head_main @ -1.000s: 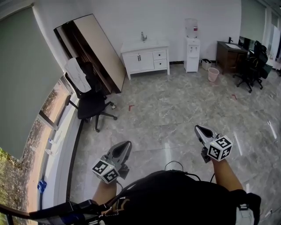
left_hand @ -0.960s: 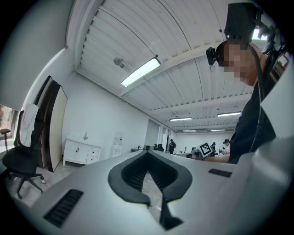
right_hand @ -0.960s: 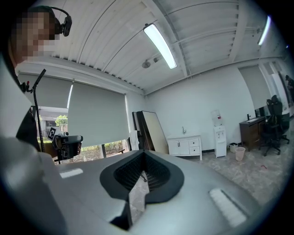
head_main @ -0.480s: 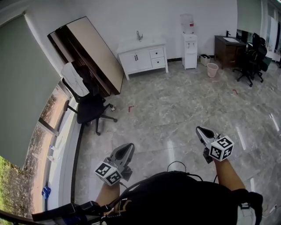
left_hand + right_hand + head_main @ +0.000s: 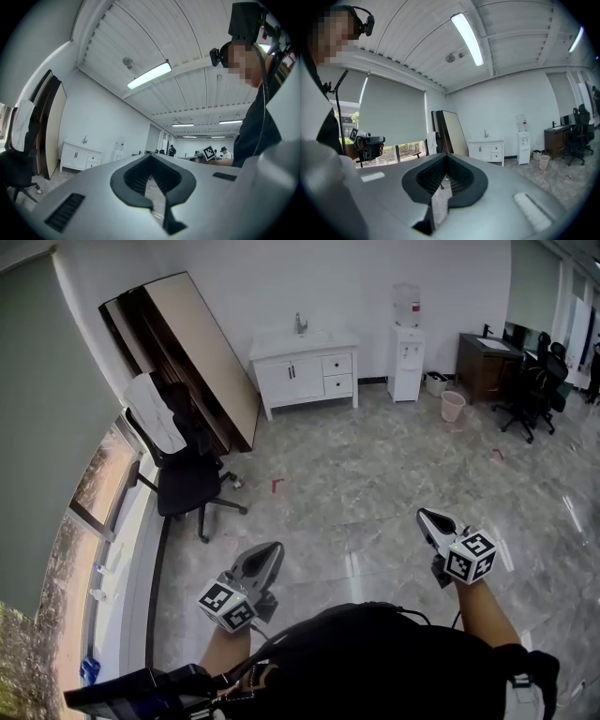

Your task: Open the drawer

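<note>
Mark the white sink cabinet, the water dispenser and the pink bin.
white sink cabinet (image 5: pixel 286 379), head view, on its left door front.
water dispenser (image 5: pixel 406 367), head view, on its white body.
pink bin (image 5: pixel 453 407), head view, on its side wall.

No readable text; only coded square markers on left gripper (image 5: pixel 271 548) and right gripper (image 5: pixel 424 515).
</note>
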`<action>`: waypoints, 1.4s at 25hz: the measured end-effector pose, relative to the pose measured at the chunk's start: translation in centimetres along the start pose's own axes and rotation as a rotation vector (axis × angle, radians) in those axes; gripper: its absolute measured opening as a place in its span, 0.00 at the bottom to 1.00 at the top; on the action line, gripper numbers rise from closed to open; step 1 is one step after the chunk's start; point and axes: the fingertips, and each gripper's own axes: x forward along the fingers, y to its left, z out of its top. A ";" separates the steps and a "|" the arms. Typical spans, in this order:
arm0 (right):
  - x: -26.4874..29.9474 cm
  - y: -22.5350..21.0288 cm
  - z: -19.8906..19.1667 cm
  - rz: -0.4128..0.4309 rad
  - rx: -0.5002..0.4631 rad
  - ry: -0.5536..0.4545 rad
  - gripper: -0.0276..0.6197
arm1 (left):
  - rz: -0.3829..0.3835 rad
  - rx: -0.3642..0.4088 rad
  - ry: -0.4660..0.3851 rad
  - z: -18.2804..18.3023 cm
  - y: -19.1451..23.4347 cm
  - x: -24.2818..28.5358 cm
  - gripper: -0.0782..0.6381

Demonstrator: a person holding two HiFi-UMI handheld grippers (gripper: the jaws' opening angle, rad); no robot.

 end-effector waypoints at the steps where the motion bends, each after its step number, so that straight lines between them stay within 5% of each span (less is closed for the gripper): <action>1: 1.5 0.6 0.7 -0.007 -0.004 -0.008 0.04 | -0.003 0.003 -0.002 0.8 1.6 -0.4 0.10; 10: 12.9 5.4 1.5 -0.020 -0.022 -0.002 0.04 | 0.009 -0.003 -0.034 3.4 14.4 -4.6 0.10; 18: 18.1 3.6 1.9 -0.008 -0.016 0.022 0.04 | 0.053 -0.029 -0.020 3.4 18.7 -3.3 0.10; 26: 23.5 -2.2 2.1 0.088 0.004 0.013 0.04 | 0.133 -0.006 0.002 2.7 20.8 1.9 0.10; 35: 24.6 -16.2 4.8 0.125 -0.011 0.010 0.04 | 0.140 -0.002 -0.029 2.1 19.2 16.7 0.10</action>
